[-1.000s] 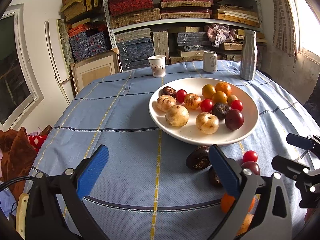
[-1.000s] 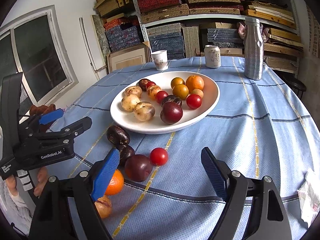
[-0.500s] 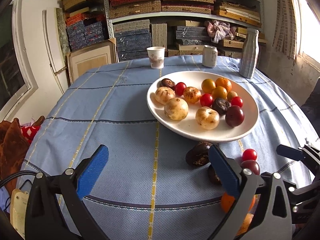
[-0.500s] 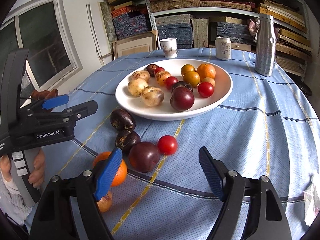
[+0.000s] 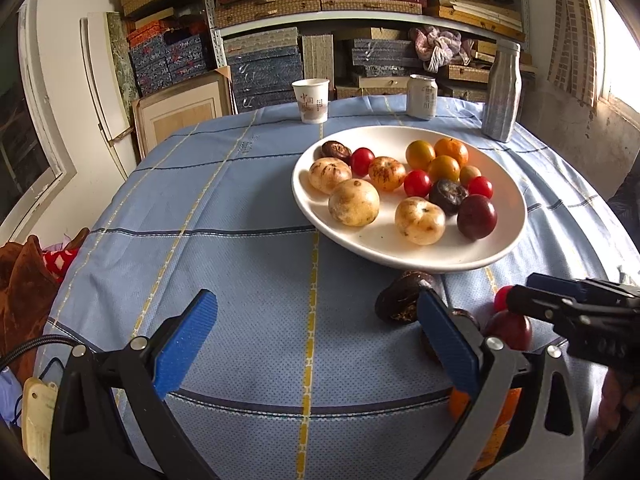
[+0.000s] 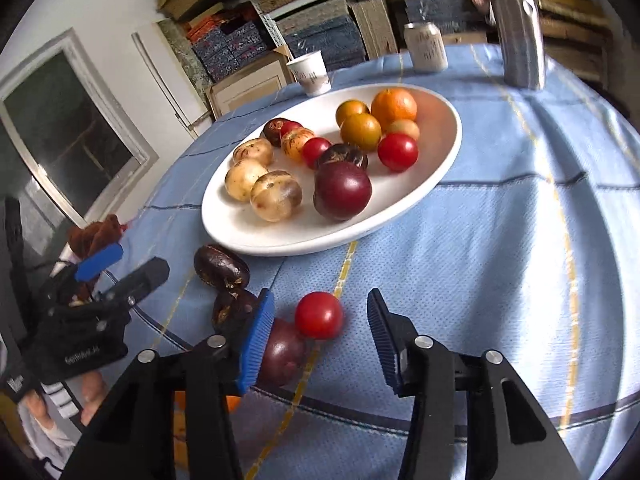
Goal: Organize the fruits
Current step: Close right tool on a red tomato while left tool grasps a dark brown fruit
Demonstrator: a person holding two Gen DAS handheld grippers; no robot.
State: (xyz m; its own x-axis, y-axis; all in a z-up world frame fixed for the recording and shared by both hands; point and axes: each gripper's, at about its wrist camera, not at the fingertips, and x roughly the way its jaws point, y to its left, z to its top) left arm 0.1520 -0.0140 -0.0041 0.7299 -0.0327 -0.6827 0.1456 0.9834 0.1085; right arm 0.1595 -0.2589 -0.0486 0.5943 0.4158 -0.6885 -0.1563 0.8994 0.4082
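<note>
Glossy white ceramic plate [image 5: 508, 236]; matt woven blue tablecloth [image 5: 240, 264]; shiny smooth cherry tomato [image 6: 319, 315]; brushed metal bottle [image 5: 501, 92]; paper cup [image 5: 312, 95].

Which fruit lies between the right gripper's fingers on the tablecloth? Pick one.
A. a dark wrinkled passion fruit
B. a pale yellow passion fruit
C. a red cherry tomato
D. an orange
C: in the right wrist view the red cherry tomato sits on the tablecloth between the closing fingers of the right gripper, with neither pad touching it yet.
</note>
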